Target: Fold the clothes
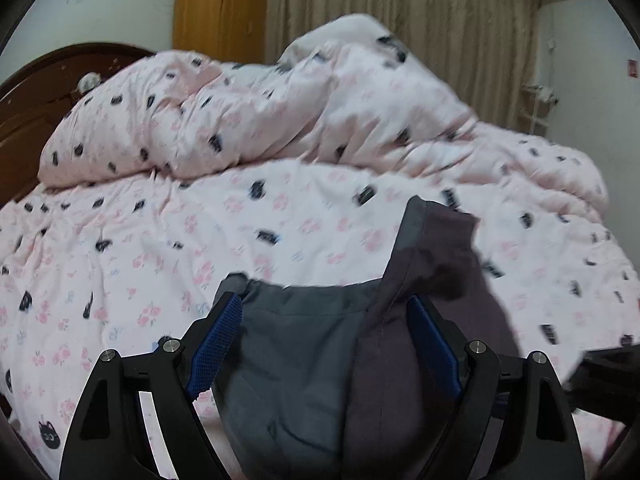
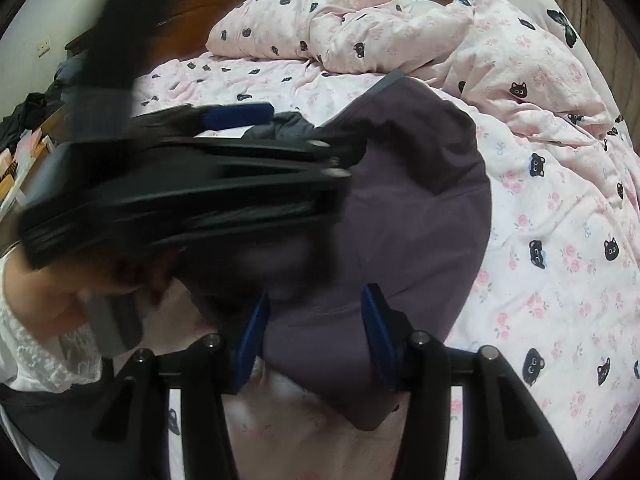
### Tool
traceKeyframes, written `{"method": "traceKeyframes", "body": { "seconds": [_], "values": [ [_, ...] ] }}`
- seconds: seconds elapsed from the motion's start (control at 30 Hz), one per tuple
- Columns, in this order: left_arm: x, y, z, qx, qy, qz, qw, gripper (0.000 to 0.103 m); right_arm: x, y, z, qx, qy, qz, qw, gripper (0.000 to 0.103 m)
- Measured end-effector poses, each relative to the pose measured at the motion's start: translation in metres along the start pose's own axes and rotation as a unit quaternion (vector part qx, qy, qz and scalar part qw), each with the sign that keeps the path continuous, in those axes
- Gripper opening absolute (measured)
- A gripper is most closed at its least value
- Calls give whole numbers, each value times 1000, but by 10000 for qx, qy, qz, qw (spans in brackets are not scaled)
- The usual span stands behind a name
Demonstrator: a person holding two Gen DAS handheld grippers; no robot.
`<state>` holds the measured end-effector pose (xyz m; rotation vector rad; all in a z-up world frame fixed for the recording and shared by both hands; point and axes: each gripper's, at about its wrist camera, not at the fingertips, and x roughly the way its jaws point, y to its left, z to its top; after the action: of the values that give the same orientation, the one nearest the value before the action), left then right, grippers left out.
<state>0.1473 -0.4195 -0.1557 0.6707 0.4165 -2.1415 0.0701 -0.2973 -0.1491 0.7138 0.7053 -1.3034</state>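
A grey and dark purple garment [image 1: 320,340] lies bunched on the pink bed sheet [image 1: 140,260]. My left gripper [image 1: 324,312] is open, its blue pads on either side of the cloth, which fills the gap without being pinched. In the right wrist view the purple part of the garment [image 2: 400,208] spreads over the bed. My right gripper [image 2: 316,300] is open around a fold of it. The left gripper [image 2: 192,184] shows blurred at the left, over the grey part.
A crumpled pink duvet [image 1: 280,112] with cat prints is heaped at the back of the bed. A dark wooden headboard [image 1: 24,104] stands at the left. A wardrobe [image 1: 220,8] and curtains [image 1: 420,40] are behind. Clutter [image 2: 24,132] sits on a side table.
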Motion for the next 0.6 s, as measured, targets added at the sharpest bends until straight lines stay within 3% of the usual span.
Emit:
{"method": "traceKeyframes", "body": {
  "seconds": [0.13, 0.27, 0.37, 0.53, 0.6],
  "values": [
    [11, 7, -8, -196, 177, 3, 9997, 82, 8, 9, -10, -131, -27, -55, 9999, 55],
    [22, 13, -16, -391, 354, 6, 9986, 83, 13, 18, -12, -244, -50, -64, 9997, 65],
    [31, 18, -22, -538, 486, 9, 9974, 85, 10, 18, -9, -196, -87, 68, 9997, 65],
    [42, 25, -30, -743, 669, 19, 9950, 85, -20, -28, -5, 932, -479, 854, 9908, 61],
    [42, 25, -31, -745, 662, 36, 9950, 85, -12, -41, -11, 1326, -471, 1093, 9840, 61]
  ]
}}
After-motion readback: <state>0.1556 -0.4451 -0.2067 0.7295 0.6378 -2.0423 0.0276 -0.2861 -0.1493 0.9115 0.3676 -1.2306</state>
